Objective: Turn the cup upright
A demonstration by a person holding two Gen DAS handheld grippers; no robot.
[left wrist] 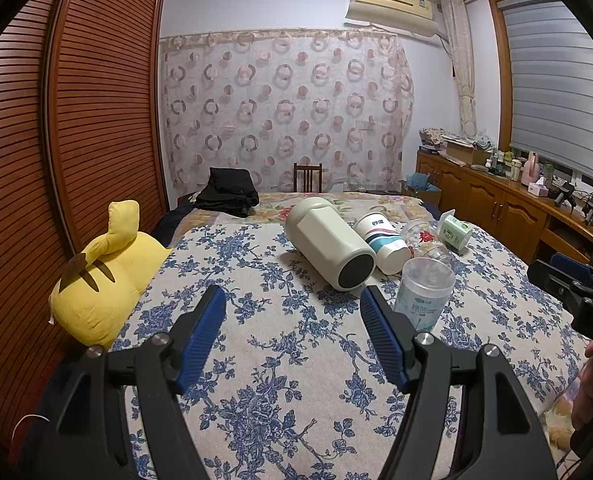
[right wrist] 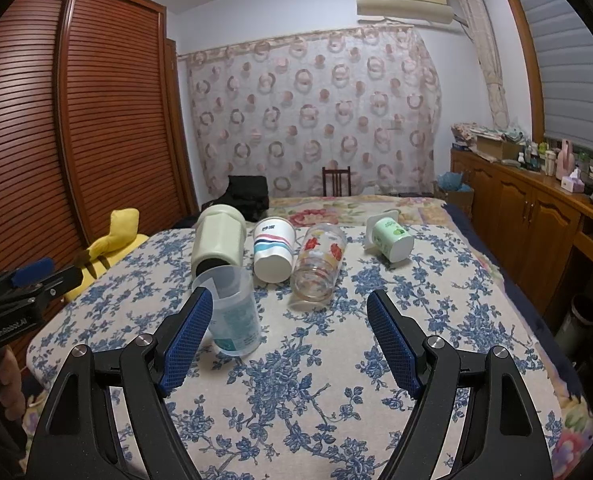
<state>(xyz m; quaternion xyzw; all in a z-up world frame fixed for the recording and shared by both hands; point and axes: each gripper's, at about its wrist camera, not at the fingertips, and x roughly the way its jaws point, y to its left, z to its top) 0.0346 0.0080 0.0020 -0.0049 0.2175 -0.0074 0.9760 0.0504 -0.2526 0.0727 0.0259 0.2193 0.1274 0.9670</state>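
A bed covered with a cream blanket printed with blue flowers (right wrist: pixel 296 380) fills both views. The left gripper (left wrist: pixel 292 304) and the right gripper (right wrist: pixel 288 312), each with blue ridged pads, hang above it with their jaws spread wide and nothing between them.

A clear plastic cup with a pale blue label (right wrist: pixel 232 312) stands upright, mouth up, just beside the right gripper's left finger (right wrist: pixel 188 332).

Behind it four containers lie on their sides: a large cream flask with a dark base (right wrist: pixel 218 244), a white paper cup with coloured stripes (right wrist: pixel 274 252), a clear glass tumbler with red flowers (right wrist: pixel 320 264), and, well apart to the right, a small green-and-white cup (right wrist: pixel 390 240), possibly yoghurt.

A yellow plush toy (left wrist: pixel 104 280) rests at the bed's left edge.
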